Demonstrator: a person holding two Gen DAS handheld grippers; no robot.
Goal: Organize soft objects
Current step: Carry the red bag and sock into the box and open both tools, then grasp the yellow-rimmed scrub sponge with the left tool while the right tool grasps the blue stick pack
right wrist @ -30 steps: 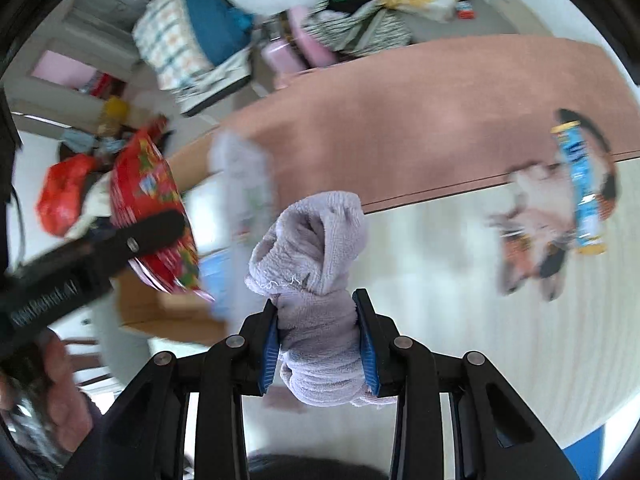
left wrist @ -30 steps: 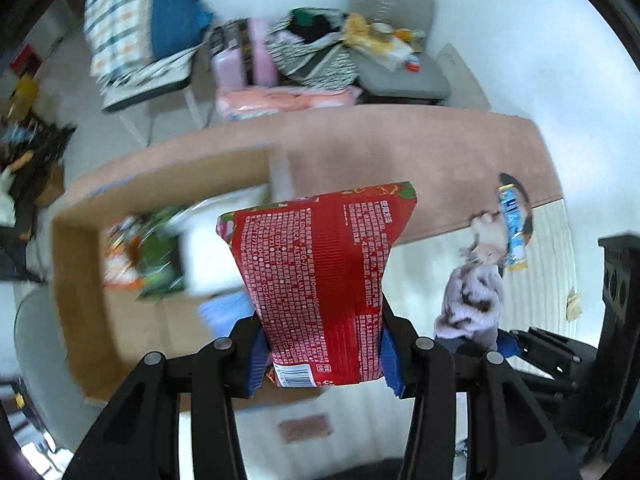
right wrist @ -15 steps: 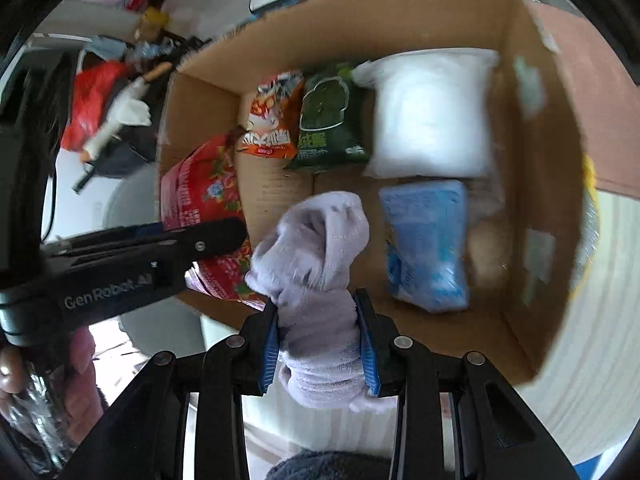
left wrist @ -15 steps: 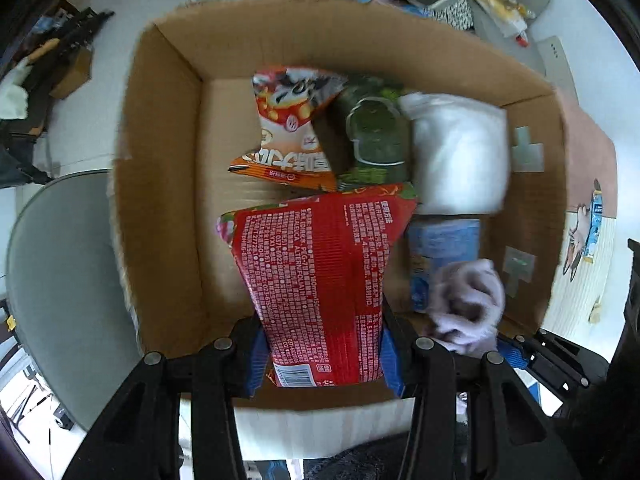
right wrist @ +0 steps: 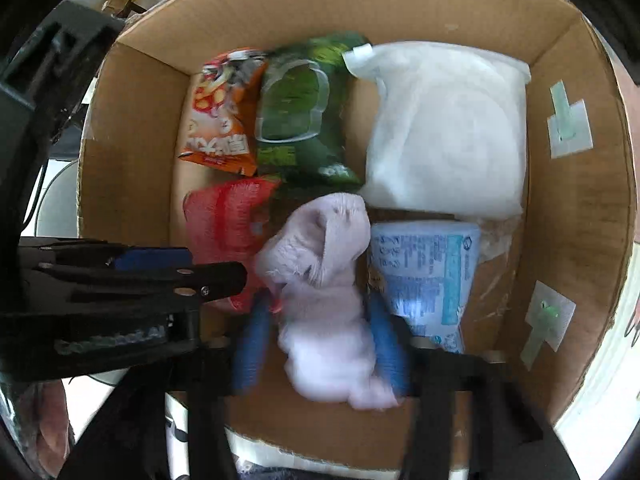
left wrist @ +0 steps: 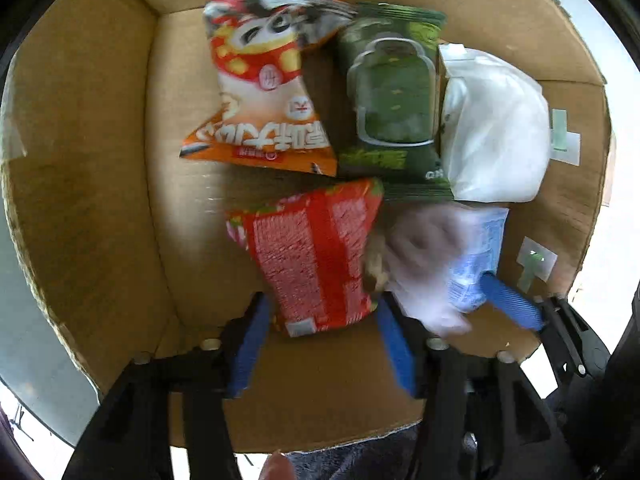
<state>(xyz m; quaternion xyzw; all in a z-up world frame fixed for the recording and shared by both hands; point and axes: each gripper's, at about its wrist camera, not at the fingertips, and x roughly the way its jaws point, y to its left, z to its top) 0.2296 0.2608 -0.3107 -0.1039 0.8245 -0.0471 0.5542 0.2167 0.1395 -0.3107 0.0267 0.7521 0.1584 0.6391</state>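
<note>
Left wrist: left gripper (left wrist: pixel 322 332) sits over the box (left wrist: pixel 80 200), jaws spread, blue pads just clear of the red bag (left wrist: pixel 316 256). Looks like release; bag is near the box floor, below the orange bag (left wrist: pixel 260 92).

Right wrist: right gripper (right wrist: pixel 320 344) likewise parted beside the sock (right wrist: pixel 324 280), left of the blue pack (right wrist: pixel 424 280). Next: pull both out straight up.

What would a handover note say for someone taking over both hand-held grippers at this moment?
Left hand-held gripper: open around the red snack bag, inside the cardboard box.
Right hand-held gripper: open around the lilac sock bundle, also in the box.
Already in the box: orange snack bag, green pack, white pouch, blue pack.
Left: pull both grippers out; blur hides whether the items have settled.
</note>
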